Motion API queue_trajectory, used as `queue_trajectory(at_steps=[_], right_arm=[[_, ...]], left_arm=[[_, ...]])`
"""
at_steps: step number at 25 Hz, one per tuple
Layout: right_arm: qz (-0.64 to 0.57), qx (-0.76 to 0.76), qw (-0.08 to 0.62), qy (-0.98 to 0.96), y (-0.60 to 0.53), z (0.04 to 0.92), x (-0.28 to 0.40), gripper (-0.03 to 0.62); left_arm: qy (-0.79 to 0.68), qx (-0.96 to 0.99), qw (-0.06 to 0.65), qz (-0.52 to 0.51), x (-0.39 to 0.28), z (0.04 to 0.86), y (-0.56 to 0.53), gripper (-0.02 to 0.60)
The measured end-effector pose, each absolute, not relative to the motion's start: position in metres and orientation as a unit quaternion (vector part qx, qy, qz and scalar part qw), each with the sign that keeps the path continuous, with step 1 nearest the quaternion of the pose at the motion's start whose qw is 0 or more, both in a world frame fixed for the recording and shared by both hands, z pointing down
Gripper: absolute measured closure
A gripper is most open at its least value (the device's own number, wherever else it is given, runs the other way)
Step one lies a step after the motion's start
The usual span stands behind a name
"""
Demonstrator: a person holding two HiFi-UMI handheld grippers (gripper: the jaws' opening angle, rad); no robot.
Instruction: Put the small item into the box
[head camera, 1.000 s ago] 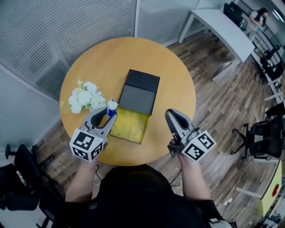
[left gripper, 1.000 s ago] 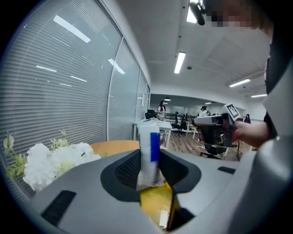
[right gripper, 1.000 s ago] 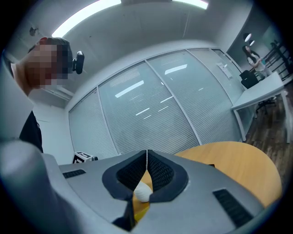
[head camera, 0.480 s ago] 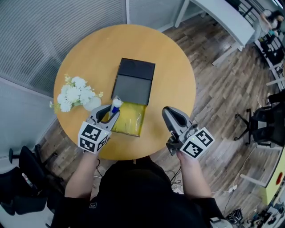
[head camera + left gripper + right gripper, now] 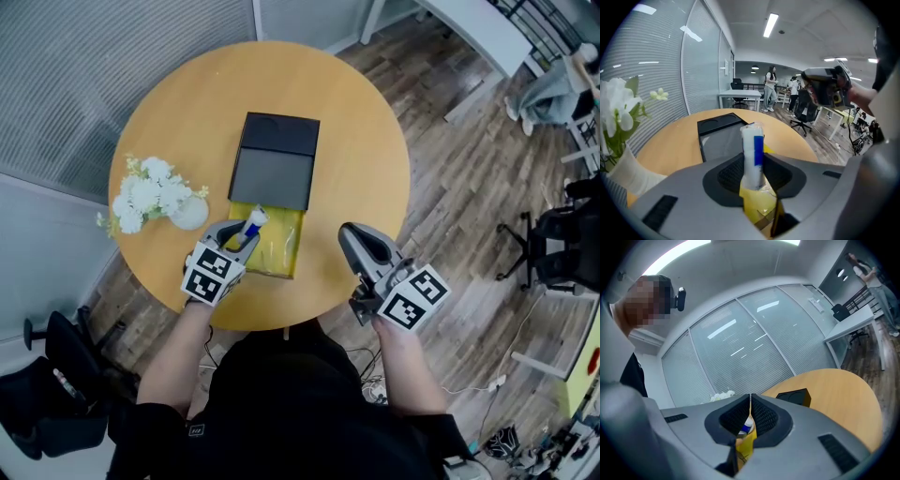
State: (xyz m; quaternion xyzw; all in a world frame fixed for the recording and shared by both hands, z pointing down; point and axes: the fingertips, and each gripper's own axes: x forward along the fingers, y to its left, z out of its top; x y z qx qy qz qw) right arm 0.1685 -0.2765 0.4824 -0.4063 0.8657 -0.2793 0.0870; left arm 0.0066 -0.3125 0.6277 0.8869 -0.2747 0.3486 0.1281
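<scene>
The small item is a white tube with a blue label [image 5: 253, 222], and my left gripper [image 5: 246, 231] is shut on it. It stands upright between the jaws over the yellow-lined near end [image 5: 277, 253] of the black box [image 5: 277, 133]. In the left gripper view the tube [image 5: 752, 152] sticks up past the left gripper's [image 5: 753, 165] pads, with yellow lining [image 5: 759, 206] below and the box [image 5: 718, 125] beyond. My right gripper [image 5: 349, 240] hangs shut and empty to the right of the box, past the table's edge. In its own view the right gripper [image 5: 750, 401] has its jaws pressed together.
A white vase of white flowers [image 5: 148, 193] stands on the round wooden table [image 5: 366, 122] just left of my left gripper. Wood floor, a white desk [image 5: 487, 28] and office chairs [image 5: 553, 253] surround the table. People stand far off in the office [image 5: 771, 89].
My left gripper has come down and to the right with the tube, from beside the vase to over the box's yellow end. The right gripper has sunk slightly.
</scene>
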Motion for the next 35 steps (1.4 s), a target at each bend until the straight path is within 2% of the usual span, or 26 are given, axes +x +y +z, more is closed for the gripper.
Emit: queue_trajectory(at_steps=[25,35], right_arm=[[-0.289,-0.406,0.074,0.864,-0.266,0.487,0.166,0.556],[-0.290,-0.402,0.068,0.866,-0.269,0.485,0.161,0.556]], left_arm=[[-0.206,0.846,0.095,0.483,0.006,0.706,-0.302,0.445],[-0.152,0.830,0.033,0.536,0.010,0.722,-0.301,0.442]])
